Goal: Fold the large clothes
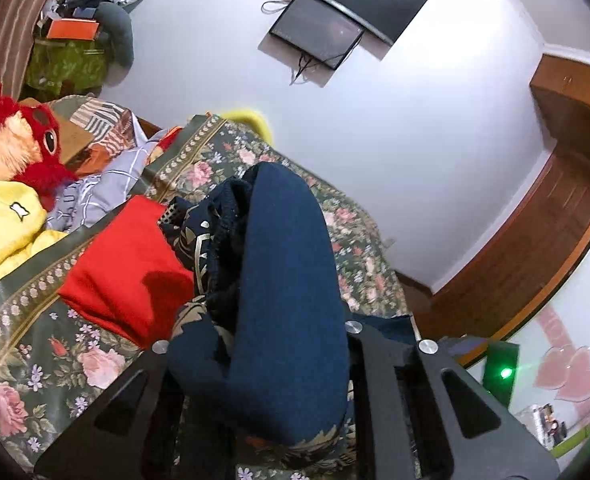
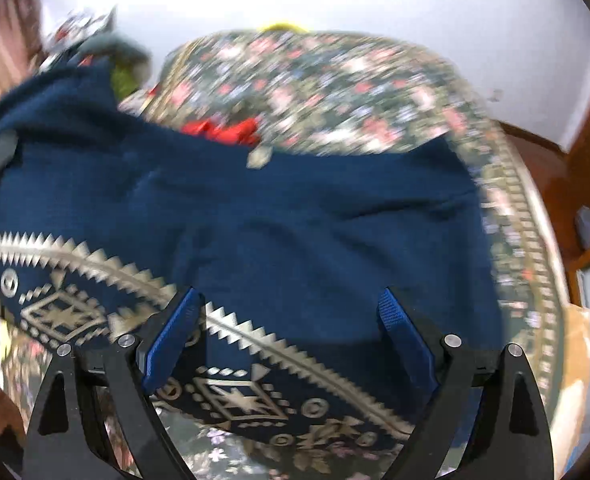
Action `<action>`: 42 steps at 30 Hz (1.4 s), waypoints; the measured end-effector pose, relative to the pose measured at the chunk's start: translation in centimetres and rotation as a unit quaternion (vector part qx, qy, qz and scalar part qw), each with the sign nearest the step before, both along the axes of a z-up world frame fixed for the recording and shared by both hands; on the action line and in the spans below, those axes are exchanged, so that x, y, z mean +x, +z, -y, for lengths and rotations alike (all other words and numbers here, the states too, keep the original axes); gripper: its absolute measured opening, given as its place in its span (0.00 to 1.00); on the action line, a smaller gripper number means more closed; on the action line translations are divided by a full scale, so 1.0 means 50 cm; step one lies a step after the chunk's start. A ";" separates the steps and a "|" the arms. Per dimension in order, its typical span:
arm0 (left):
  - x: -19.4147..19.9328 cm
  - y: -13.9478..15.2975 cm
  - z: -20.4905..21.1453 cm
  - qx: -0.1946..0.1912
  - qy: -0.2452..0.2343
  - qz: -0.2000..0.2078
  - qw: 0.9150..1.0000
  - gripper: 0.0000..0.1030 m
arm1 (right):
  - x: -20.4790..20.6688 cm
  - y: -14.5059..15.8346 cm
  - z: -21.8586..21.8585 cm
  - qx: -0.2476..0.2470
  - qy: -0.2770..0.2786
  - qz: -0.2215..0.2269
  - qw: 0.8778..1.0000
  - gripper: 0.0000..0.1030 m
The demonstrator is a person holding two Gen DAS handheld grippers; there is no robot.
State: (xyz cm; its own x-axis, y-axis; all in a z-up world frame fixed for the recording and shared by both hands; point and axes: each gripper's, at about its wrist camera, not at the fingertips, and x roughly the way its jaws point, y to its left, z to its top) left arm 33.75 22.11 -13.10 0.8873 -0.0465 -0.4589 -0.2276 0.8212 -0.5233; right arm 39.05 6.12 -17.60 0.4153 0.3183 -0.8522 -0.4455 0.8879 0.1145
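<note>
A large navy garment with a beige geometric pattern (image 2: 255, 216) lies spread on the floral bed (image 2: 335, 80). My right gripper (image 2: 291, 300) is open just above it, blue fingers (image 2: 171, 336) wide apart over the patterned hem. In the left wrist view my left gripper (image 1: 263, 344) is shut on a thick bunched fold of the same navy garment (image 1: 287, 264), which rises in front of the camera and hides the fingertips.
A folded red cloth (image 1: 127, 264) lies on the bed (image 1: 47, 344) left of the held fold. A yellow garment (image 1: 7, 224), a red plush toy (image 1: 15, 140) and pillows sit at the far left. Wooden cabinets (image 1: 567, 200) stand to the right.
</note>
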 end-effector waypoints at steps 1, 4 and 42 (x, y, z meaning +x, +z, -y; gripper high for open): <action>0.005 -0.002 0.010 0.008 -0.003 -0.008 1.000 0.14 | -0.003 -0.018 -0.011 -0.004 0.010 -0.007 1.000 0.87; 0.032 -0.007 0.045 0.036 -0.017 -0.030 0.999 0.14 | -0.008 -0.059 -0.020 -0.003 0.025 -0.021 0.999 0.87; 0.133 -0.193 0.569 0.222 -0.311 -0.206 0.901 0.44 | -0.067 0.030 0.477 0.061 -0.080 0.011 0.995 0.87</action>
